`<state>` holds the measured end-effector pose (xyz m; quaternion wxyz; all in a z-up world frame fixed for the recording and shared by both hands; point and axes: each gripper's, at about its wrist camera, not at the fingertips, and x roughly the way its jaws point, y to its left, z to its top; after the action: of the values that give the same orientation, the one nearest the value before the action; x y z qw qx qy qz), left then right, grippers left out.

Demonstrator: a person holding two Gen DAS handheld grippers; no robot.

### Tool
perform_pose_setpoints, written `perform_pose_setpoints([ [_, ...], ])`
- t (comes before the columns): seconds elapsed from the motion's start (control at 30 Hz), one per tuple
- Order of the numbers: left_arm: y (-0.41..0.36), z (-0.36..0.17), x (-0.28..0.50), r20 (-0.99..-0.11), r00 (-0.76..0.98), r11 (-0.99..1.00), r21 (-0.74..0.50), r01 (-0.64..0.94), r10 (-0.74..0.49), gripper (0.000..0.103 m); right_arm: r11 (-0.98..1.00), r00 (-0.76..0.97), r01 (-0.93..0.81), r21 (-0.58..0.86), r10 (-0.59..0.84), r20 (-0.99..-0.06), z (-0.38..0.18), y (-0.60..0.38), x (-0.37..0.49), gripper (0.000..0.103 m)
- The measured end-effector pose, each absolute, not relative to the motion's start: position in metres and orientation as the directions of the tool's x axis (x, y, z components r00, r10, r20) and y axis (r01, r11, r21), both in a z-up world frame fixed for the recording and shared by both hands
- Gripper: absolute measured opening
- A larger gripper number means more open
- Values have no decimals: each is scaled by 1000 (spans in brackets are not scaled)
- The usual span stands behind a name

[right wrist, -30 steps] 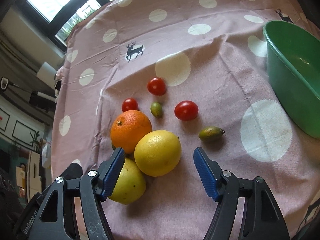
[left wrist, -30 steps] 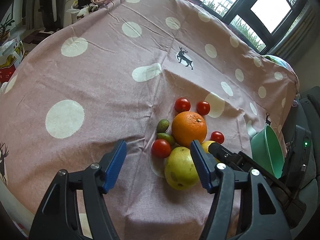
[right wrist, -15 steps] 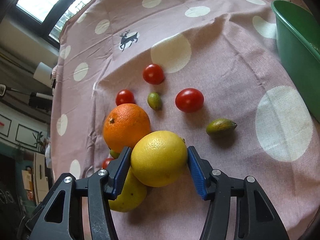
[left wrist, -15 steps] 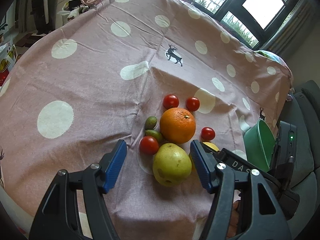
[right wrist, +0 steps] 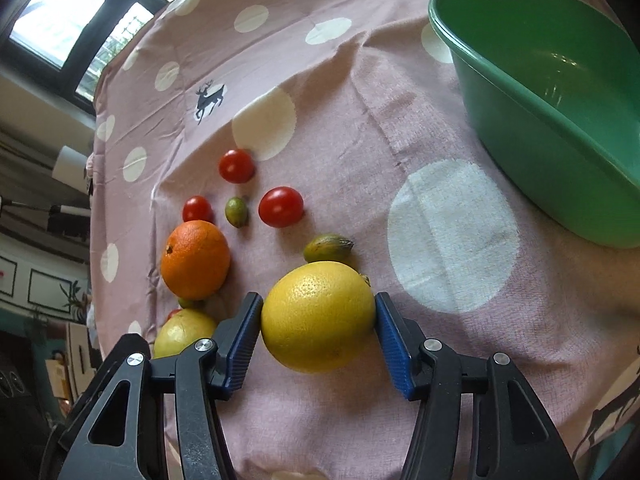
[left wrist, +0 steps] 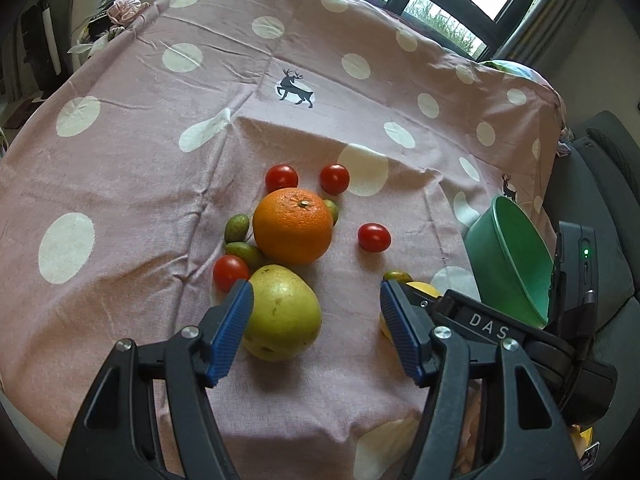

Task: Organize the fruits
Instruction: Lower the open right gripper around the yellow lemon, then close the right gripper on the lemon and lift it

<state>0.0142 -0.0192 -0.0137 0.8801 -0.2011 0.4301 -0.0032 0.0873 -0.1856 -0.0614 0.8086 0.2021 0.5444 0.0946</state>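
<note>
My right gripper [right wrist: 318, 330] is shut on a large yellow citrus [right wrist: 318, 316] and holds it just above the pink dotted cloth [right wrist: 360, 128], left of the green bowl [right wrist: 560, 128]. My left gripper [left wrist: 316, 328] is open, hovering near a yellow-green pear [left wrist: 282, 312]. An orange [left wrist: 293, 230], several cherry tomatoes [left wrist: 282, 177] and small green fruits [left wrist: 237, 228] lie around it. The orange [right wrist: 195, 265] and pear [right wrist: 182, 332] also show in the right wrist view. The right gripper shows in the left wrist view [left wrist: 472, 320], hiding most of the citrus.
The green bowl [left wrist: 506, 264] stands at the cloth's right edge beside a grey couch [left wrist: 600, 184]. A small green fruit [right wrist: 328, 246] lies just beyond the held citrus. Windows are at the far side; clutter lies past the left edge.
My right gripper closed on the yellow citrus, lifted it and carried it right, away from the pile toward the bowl. My left gripper drew back slightly and stayed open.
</note>
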Motion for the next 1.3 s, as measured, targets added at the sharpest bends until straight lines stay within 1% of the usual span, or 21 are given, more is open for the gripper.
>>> perform_pose_setpoints([
  [0.1, -24, -15, 16, -759, 626, 924, -348, -157, -179, 65, 902, 410, 71, 425, 362, -837, -57, -187, 87, 58],
  [0.23, -33, -14, 18, -765, 629, 939, -303, -164, -138, 61, 896, 460, 72, 438, 360, -812, -47, -197, 82, 58],
  [0.33, -40, -14, 18, -756, 633, 941, -314, -128, -167, 60, 895, 498, 84, 438, 343, -796, -40, -205, 79, 58],
  [0.43, -45, -13, 19, -748, 632, 935, -339, -102, -202, 58, 879, 530, 87, 468, 357, -769, -36, -213, 79, 58],
  [0.53, -51, -14, 22, -738, 640, 937, -339, -81, -211, 52, 863, 534, 79, 498, 385, -752, -36, -215, 81, 58],
  [0.6, -52, -16, 24, -731, 642, 931, -357, -71, -232, 45, 858, 533, 78, 507, 394, -749, -35, -215, 82, 58],
  [0.63, -52, -16, 25, -730, 639, 928, -366, -66, -243, 44, 857, 532, 79, 509, 396, -749, -35, -215, 83, 58],
  [0.73, -55, -16, 34, -735, 626, 928, -369, -48, -260, 44, 861, 522, 84, 502, 391, -758, -34, -213, 87, 58],
  [0.93, -48, -9, 71, -794, 568, 922, -358, -147, -218, 43, 861, 476, 64, 505, 419, -774, -17, -202, 116, 58],
  [1.03, -44, 1, 86, -776, 579, 914, -386, -123, -250, 43, 867, 490, 51, 496, 411, -769, -2, -199, 130, 58],
  [1.1, -44, -1, 94, -772, 560, 900, -424, -105, -299, 43, 870, 504, 36, 492, 410, -760, 5, -198, 138, 58],
  [1.17, -46, -10, 97, -780, 531, 892, -442, -95, -330, 41, 865, 512, 24, 501, 420, -750, 2, -198, 141, 58],
  [1.2, -48, -15, 97, -788, 522, 894, -437, -99, -327, 41, 859, 505, 26, 511, 430, -748, -4, -198, 142, 58],
  [1.3, -56, -28, 98, -808, 479, 892, -439, -103, -342, 41, 824, 443, 71, 562, 479, -758, -33, -202, 149, 58],
])
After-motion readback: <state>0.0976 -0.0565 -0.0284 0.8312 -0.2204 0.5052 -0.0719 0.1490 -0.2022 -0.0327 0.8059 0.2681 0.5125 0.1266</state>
